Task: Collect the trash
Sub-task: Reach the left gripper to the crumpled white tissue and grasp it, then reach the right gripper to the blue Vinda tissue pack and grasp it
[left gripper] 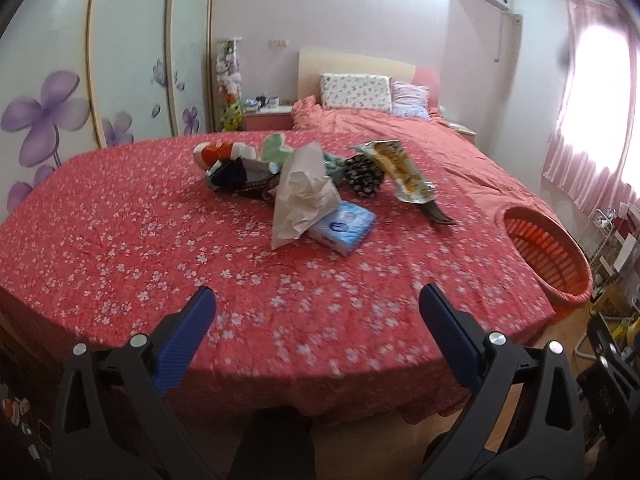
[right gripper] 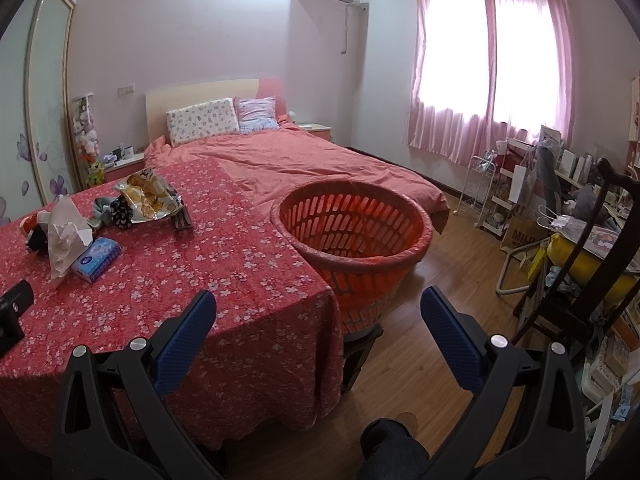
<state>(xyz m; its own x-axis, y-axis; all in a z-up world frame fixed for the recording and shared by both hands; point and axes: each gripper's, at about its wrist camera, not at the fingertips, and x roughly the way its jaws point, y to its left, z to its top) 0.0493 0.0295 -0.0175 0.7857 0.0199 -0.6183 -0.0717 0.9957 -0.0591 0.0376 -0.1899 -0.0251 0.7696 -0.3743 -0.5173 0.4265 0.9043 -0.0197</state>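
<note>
Left wrist view, catalogued leftward to right: we hold the left claw (left gripper: pixel 316 300) wide open and empty, low at the worktop (left gripper: pixel 120 248) edge; trash pile (left gripper: pixel 304 184) lies ahead, well apart; orange basket (left gripper: pixel 548 256) waits rightward, beside the right claw (right gripper: pixel 318 304), likewise spread, empty.

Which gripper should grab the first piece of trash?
Left, probably. The left gripper is open and faces the trash pile straight ahead over the table. The right gripper, also open, points at the basket, with the pile off to its left.
</note>
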